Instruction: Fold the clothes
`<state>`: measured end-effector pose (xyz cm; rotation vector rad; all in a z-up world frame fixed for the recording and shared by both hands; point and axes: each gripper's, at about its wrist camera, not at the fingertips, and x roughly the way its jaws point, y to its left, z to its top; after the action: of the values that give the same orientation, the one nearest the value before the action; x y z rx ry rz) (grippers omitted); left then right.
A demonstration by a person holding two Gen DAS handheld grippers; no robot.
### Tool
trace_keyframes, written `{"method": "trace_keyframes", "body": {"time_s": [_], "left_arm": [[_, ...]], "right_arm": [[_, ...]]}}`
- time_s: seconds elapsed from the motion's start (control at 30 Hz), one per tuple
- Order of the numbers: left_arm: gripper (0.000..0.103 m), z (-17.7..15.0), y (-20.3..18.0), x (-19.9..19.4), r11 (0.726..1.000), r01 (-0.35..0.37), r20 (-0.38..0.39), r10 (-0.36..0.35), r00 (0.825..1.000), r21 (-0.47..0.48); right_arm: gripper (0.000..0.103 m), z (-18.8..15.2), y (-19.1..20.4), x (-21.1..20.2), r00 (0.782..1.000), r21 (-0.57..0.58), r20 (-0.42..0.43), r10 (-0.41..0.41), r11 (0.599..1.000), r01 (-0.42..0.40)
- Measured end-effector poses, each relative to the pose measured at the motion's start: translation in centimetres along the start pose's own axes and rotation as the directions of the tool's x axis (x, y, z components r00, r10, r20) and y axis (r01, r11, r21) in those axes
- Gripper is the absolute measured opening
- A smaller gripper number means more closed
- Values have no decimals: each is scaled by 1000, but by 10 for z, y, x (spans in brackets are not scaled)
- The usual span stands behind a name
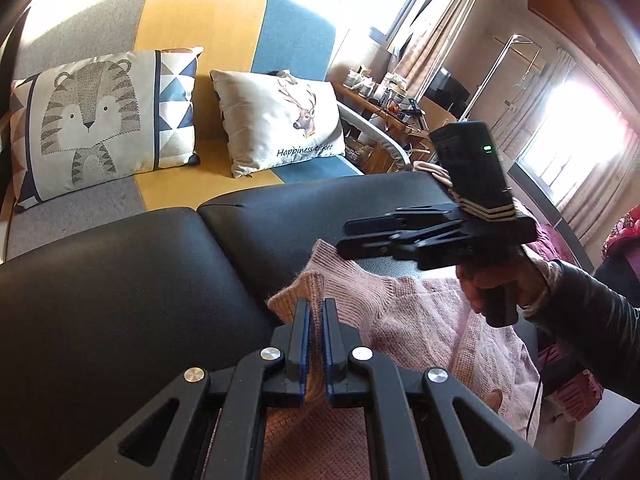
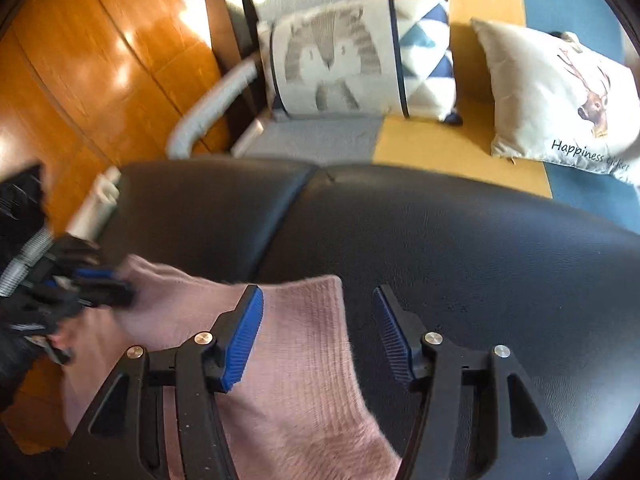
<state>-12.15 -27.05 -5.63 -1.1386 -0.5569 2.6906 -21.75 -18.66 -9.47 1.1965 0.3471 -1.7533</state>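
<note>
Left gripper [image 1: 316, 312] jaws clamped on pink sweater [image 1: 432, 312], right gripper [image 2: 320, 320] jaws parted, holding nothing

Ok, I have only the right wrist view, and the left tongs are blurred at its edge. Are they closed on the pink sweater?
Observer: Yes. In the left wrist view the left tongs are shut on a fold of the pink sweater; knit shows between the pads.
Operator: And where is the rest of the sweater? I see only a part.
Observer: It lies spread on the black cushion, to the right of the sleeve, below the person's hand.
Operator: Do my right tongs touch the fabric?
Observer: It seems not: the right tongs hover open above the sleeve end.
</note>
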Motion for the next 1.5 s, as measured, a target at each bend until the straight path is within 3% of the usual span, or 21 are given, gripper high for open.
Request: {"method": "trace_keyframes", "body": {"time_s": [0.1,0.13,0.23,0.57,0.73,0.87,1.0,1.1,1.2,1.37,1.5], "left_arm": [[5,-1,3,1,1000,-6,-4,6,1000,-3],[5,-1,4,1,1000,-8,-6,8,1000,-4],[5,-2,5,2,1000,-16,-8,16,1000,-4],[5,-3,-9,-13,998,-8,0,8,1000,63],[5,-12,-21,-27,993,19,-6,-18,1000,119],[5,-32,-37,-40,983,59,-47,-51,998,176],[5,-60,-56,-42,965,82,-134,-49,990,247],[5,-78,-64,-40,959,99,-200,-46,979,267],[5,-89,-67,-38,956,93,-246,-23,969,277],[5,-94,-57,-44,970,36,-259,29,965,242],[6,-84,-42,-52,989,-22,-221,54,974,144]], "right_arm": [[35,-1,9,9,999,-75,-16,-45,996,44],[17,-1,10,9,999,-82,-16,-36,996,34],[12,0,12,6,1000,-81,-14,-18,997,16],[11,-20,44,-77,983,-209,180,46,978,-8],[11,-55,66,-104,977,-297,195,90,954,-29],[11,-86,78,-113,981,-337,157,115,940,-56],[14,-110,75,-110,988,-299,88,128,949,-96],[23,-121,69,-109,989,-248,62,137,962,-118],[39,-132,69,-111,989,-235,55,140,964,-123],[41,-142,63,-119,988,-191,56,143,973,-129],[41,-133,54,-132,973,-90,151,172,983,-159]]}}
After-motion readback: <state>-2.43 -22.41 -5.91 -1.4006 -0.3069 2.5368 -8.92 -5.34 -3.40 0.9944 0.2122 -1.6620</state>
